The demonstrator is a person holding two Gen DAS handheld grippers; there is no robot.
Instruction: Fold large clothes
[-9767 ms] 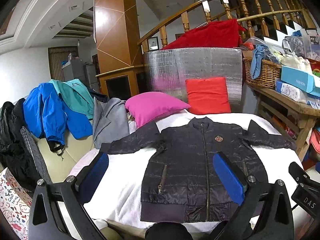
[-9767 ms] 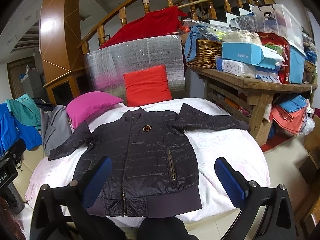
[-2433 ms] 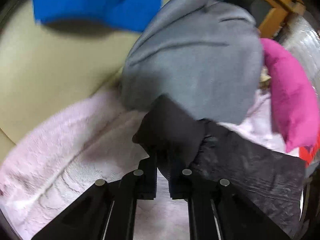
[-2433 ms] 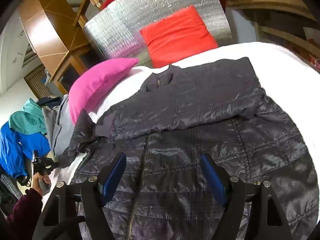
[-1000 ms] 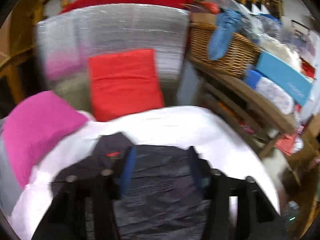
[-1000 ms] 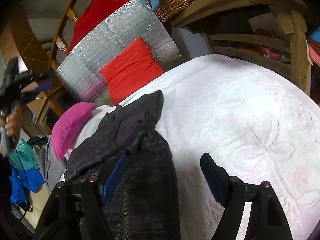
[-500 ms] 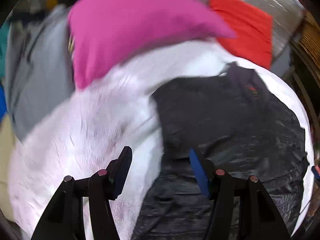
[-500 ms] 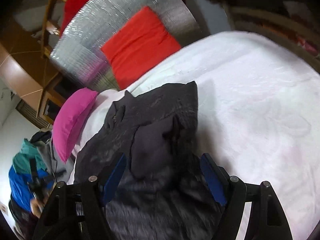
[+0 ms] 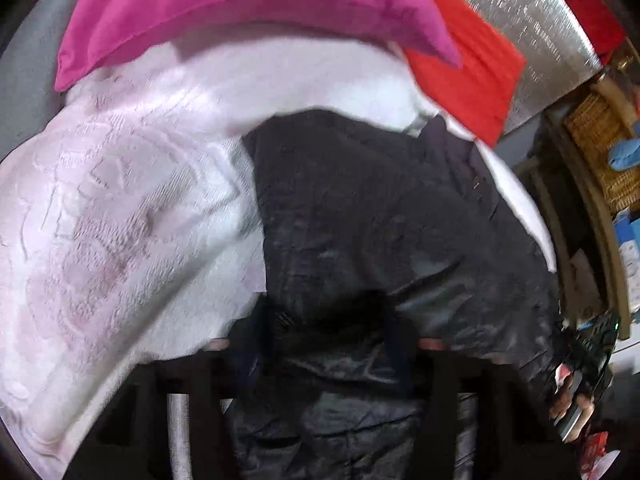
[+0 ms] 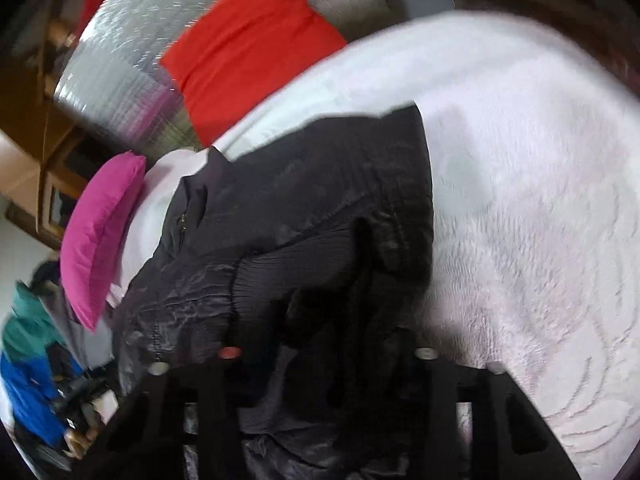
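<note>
Folding stage well under way: dark quilted jacket (image 9: 360,208) lay on the pale pink textured bedspread (image 9: 100,220), both sleeves already brought in over the chest, body narrowed to a rough rectangle with the collar toward the pillows

Left gripper (image 9: 326,344) sat low over the hem end with dark fabric bunched between its fingers; blur too heavy to say whether it was clenched on cloth or only resting over it. Right gripper (image 10: 324,354) the same: jacket fabric and ribbed cuff lay between and over its fingers, grasp cannot be told

Judged step in hand: taking the hem at both corners. Next move would call for a firm pinch through all layers at each side, then an even lift and carry toward the collar so the tucked sleeves did not slide out

Magenta pillow (image 9: 240,4) and red cushion (image 9: 468,68) lay beyond the collar, near but not touching it

Against 0.5 s earlier: both grippers, then hovering spread open above the jacket, had come down onto it; blue pads no longer plainly visible. Against 9.8 s earlier: jacket had been spread flat, both sleeves out
</note>
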